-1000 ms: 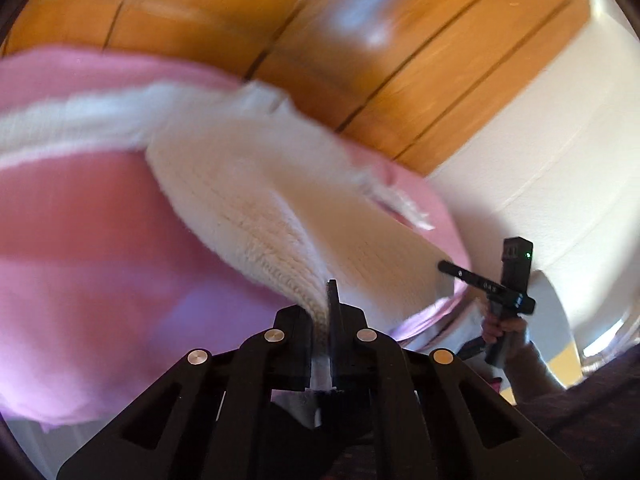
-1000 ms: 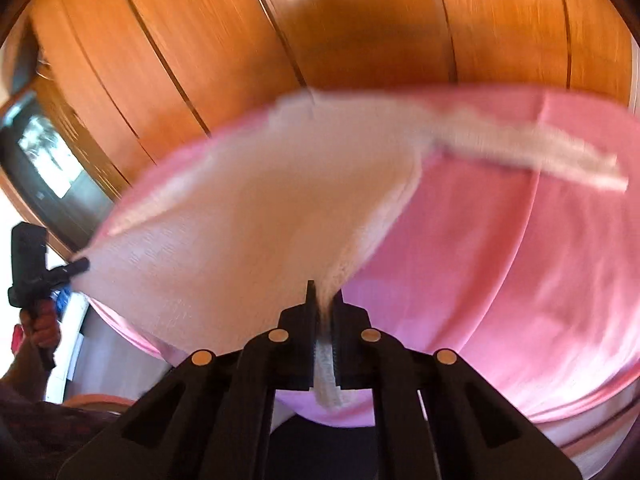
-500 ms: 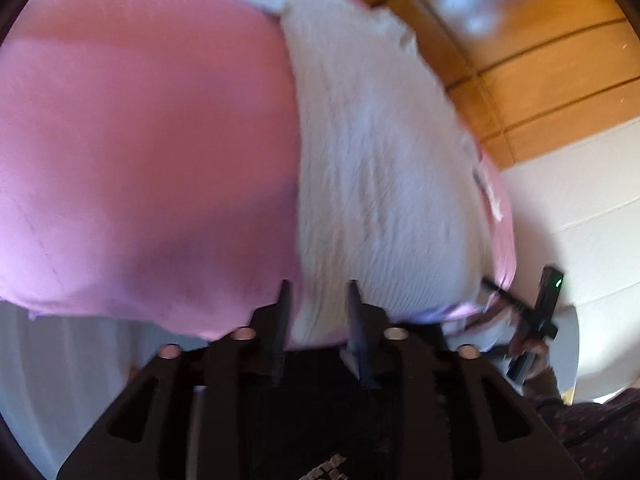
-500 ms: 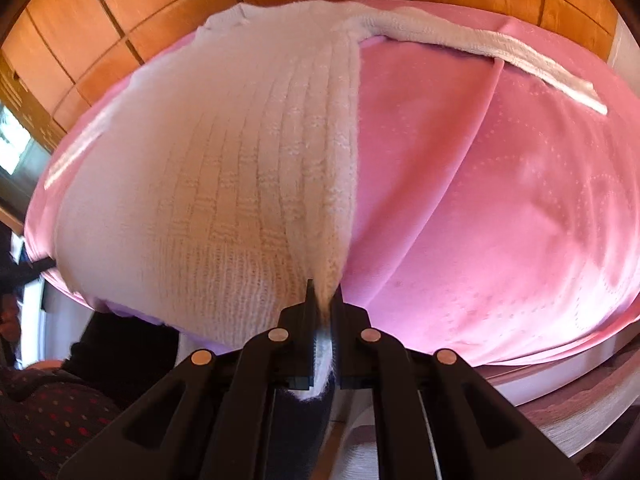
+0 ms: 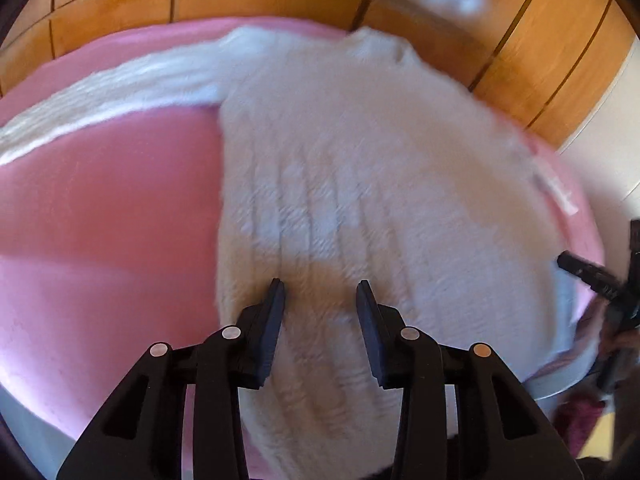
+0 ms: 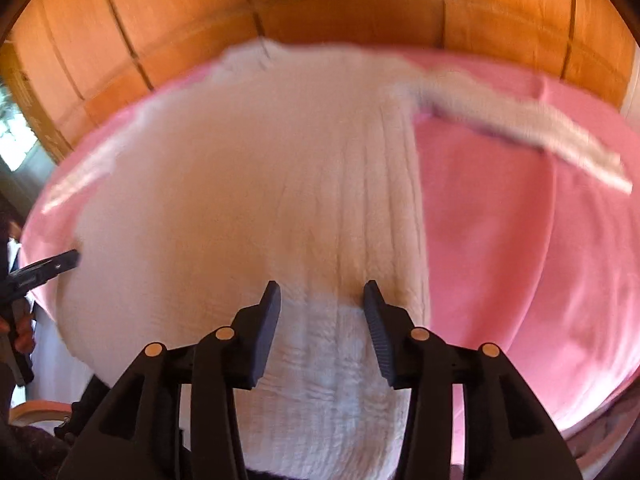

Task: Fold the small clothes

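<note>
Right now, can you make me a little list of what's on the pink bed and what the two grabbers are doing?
surface: pink bedspread
clothing: white knitted sweater lying flat on the bedspread
sleeve: one sleeve stretched out to the side
left gripper: open above the sweater's near edge, not pinching it
right gripper: jaws opening, sweater below them, not pinched
background: wooden panels

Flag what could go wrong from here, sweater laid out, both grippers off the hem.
1. The white sweater hem hangs past the near edge of the pink sheet; it may slide off.
2. The left gripper is open and the right gripper is opening, neither gripping; their fingers could snag the fluffy knit.
3. One sleeve lies splayed sideways, so the fold may come out lopsided.
</note>
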A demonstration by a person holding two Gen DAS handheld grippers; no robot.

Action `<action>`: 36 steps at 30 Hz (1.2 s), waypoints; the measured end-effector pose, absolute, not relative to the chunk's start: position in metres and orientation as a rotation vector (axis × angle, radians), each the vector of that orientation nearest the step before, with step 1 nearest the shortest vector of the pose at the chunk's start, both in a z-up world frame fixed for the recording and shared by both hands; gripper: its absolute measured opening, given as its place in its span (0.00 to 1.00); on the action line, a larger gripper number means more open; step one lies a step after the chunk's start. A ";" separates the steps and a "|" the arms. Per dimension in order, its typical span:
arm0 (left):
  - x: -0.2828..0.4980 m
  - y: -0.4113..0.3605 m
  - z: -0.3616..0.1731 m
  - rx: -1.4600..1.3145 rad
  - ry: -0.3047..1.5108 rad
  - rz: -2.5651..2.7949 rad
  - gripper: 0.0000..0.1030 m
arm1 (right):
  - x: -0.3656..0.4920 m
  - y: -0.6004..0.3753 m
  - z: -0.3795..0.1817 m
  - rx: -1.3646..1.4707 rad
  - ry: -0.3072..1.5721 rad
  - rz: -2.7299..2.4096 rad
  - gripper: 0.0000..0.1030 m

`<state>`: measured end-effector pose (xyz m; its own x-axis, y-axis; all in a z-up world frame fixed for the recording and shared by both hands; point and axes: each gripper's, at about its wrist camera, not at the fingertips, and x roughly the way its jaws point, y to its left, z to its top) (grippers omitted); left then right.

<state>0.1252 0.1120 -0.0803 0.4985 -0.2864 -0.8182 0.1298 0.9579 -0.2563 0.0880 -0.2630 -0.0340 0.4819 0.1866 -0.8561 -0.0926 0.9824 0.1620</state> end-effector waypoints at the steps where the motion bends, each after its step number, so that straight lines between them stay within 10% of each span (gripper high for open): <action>1: 0.119 0.112 -0.081 -0.157 0.995 -0.246 0.36 | 0.086 -0.268 -0.043 0.110 1.058 0.172 0.42; 22: 0.189 0.021 -0.065 -0.087 0.947 -0.256 0.50 | 0.143 -0.569 -0.054 1.007 0.715 -0.345 0.54; 27: 0.196 0.020 -0.075 -0.094 0.972 -0.235 0.54 | 0.173 -0.607 -0.064 1.036 0.701 -0.431 0.46; 31: 0.195 0.019 -0.075 -0.095 0.976 -0.237 0.59 | 0.209 -0.612 -0.059 0.927 0.784 -0.514 0.06; 36: 0.195 0.023 -0.076 -0.109 0.977 -0.250 0.59 | 0.217 -0.610 0.005 0.709 0.718 -0.545 0.06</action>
<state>0.1954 0.0229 -0.0763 0.5337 -0.2583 -0.8052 0.1610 0.9658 -0.2031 0.2169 -0.6103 0.0049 0.6364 -0.2049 -0.7437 0.6609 0.6420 0.3887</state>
